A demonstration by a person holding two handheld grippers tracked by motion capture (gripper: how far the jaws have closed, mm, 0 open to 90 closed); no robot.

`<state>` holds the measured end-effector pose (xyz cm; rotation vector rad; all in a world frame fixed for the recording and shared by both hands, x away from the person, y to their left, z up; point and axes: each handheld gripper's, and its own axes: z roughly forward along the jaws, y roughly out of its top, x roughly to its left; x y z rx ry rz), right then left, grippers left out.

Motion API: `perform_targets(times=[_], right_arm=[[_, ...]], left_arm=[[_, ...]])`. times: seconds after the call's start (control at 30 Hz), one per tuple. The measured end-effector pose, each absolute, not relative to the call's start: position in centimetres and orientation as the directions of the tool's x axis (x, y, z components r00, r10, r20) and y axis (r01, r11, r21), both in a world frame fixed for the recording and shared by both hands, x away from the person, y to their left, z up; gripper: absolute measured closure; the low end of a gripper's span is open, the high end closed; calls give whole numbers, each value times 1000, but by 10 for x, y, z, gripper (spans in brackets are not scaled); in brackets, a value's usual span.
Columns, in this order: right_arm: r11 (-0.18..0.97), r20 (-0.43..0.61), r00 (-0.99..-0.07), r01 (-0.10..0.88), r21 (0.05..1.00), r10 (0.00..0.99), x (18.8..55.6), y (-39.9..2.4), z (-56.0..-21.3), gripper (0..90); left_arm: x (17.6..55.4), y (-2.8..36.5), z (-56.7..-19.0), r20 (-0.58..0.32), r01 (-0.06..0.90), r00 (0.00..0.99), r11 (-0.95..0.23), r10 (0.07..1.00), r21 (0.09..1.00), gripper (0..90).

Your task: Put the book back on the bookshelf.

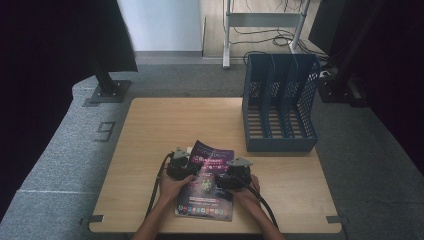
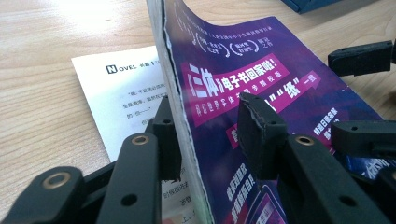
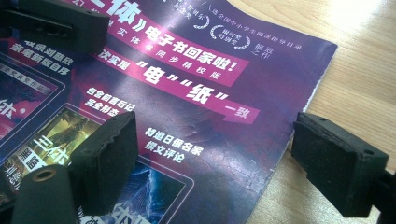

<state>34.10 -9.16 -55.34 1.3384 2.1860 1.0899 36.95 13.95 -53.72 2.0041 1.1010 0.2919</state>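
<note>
Both tools work the purple magazine [image 1: 206, 184] near the counter's [image 1: 150, 130] front edge: left tool [image 2: 210, 135] straddles its lifted left edge, jaws apart, while right tool [image 3: 229, 168] spans its right edge, unclosed. Closing to grip seems next; the file rack [image 1: 280, 102] stands far right.

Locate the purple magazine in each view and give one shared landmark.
High view: magazine lower centre, between both grippers.
Left gripper view: centre to right, its lifted left edge between the jaws.
Right gripper view: left and centre, lying flat.
Shared landmark: the magenta title banner.
</note>
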Motion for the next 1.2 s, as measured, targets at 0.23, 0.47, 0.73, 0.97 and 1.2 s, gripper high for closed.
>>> perform_targets(times=[0.23, 0.47, 0.73, 0.97, 1.2], right_arm=[[256, 90, -490, 594, 763, 867, 341, -92, -553, 146], [254, 93, -489, 596, 762, 868, 341, -92, -553, 146], [250, 97, -486, 600, 760, 869, 341, -92, -553, 148], [243, 109, -485, 604, 759, 868, 341, -93, -553, 152], [250, 85, -489, 578, 776, 868, 336, -94, -550, 182]], left_arm=[[369, 138, -532, -152, 576, 610, -303, 778, 759, 738], [365, 137, -528, -139, 540, 629, -300, 765, 787, 823], [358, 136, -527, -110, 483, 651, -297, 751, 824, 853], [353, 134, -522, -100, 448, 665, -289, 740, 846, 855], [349, 134, -517, -93, 422, 681, -285, 727, 861, 856]])
